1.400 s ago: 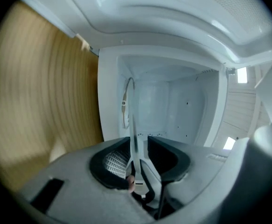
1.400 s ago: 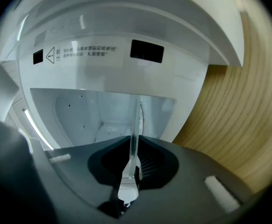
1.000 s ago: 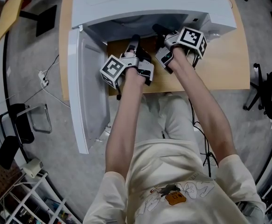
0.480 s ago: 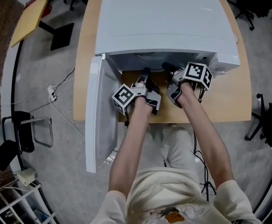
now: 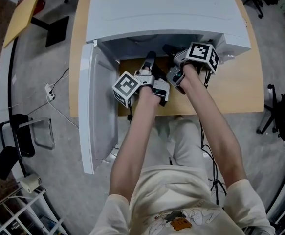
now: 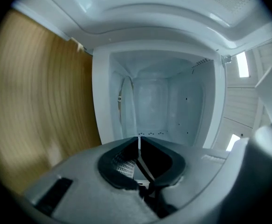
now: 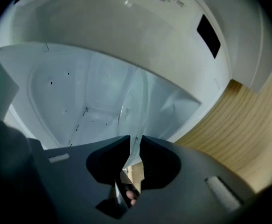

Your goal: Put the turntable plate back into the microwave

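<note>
Your right gripper [image 7: 136, 143] is clamped on the near rim of the glass turntable plate [image 7: 135, 107], and its jaws have just tightened a little. The plate reaches edge-on from the mouth of the open microwave [image 5: 166, 13] into its cavity, and I judge it not yet seated there. Your left gripper [image 6: 139, 141], also at the microwave's mouth, has just been closing. Its jaws now stand nearly together on a thin pale edge that looks like the same rim.

Both holds are narrow pinches on smooth glass. Any twist between your hands could make the plate slip and strike the microwave's front lip. If you release it off-centre, it will probably sit tilted and rock inside the microwave.
</note>
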